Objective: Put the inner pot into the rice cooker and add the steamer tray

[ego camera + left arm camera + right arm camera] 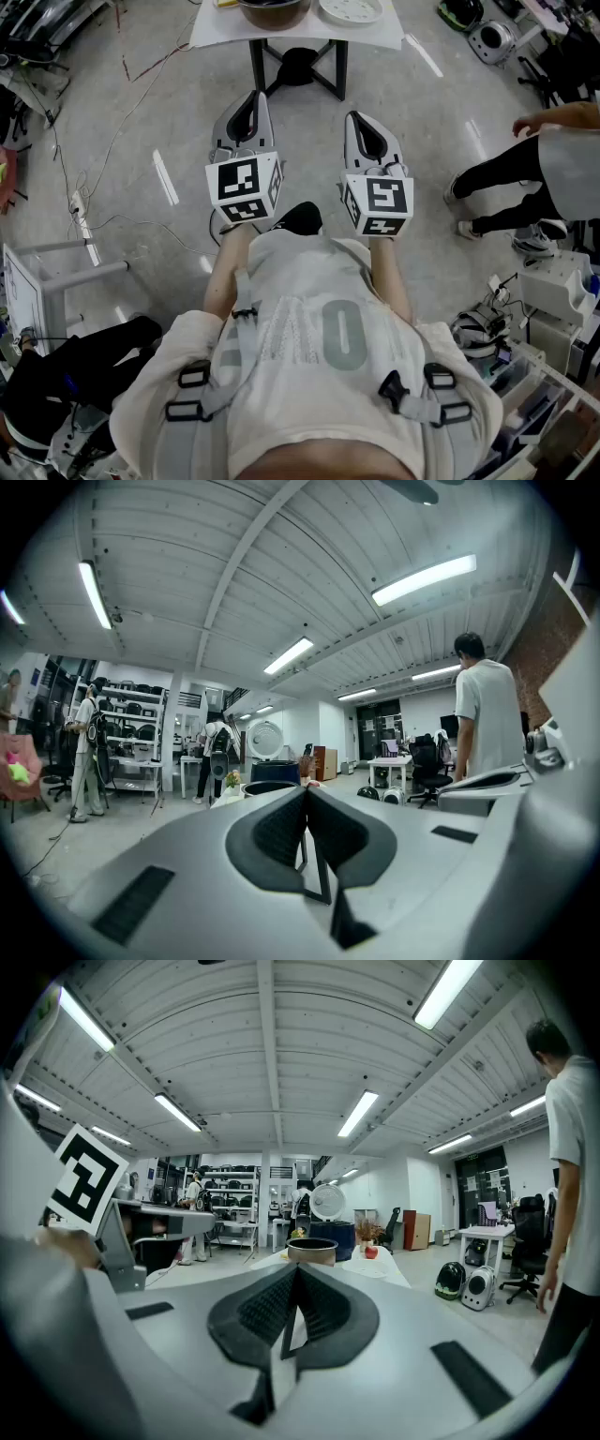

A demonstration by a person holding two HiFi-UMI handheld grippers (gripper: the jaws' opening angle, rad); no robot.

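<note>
Left tongs [255, 96]: the jaws are sitting fully together with nothing between them. In the left gripper view the ribbed pads [279, 827] are meeting along a single line.

Right tongs [355, 116]: the jaws are likewise pressing fully together and gripping nothing.

The person is holding both tongs side by side, roughly level, over the grey floor [431, 131]. They are pointing toward the surface [211, 33] but hanging well short of its near edge, touching nothing.

Inner pot [275, 11]: it is sitting upright on the white-covered surface, close to the near edge and about midway along it. It is not sitting in the cooker.

Steamer tray [351, 9]: white and round, it is lying flat just beside the pot, toward the right end of the near edge. I cannot tell whether the two are touching.

Rice cooker [337, 1239]: the dark blue body is standing behind the pot, toward the far edge, as the right gripper view is showing it.

A small red round item [371, 1252] is resting beside the cooker, toward the right edge. Its identity is too small to make out.

A bystander [553, 159] is standing on the floor off the surface's right side.
</note>
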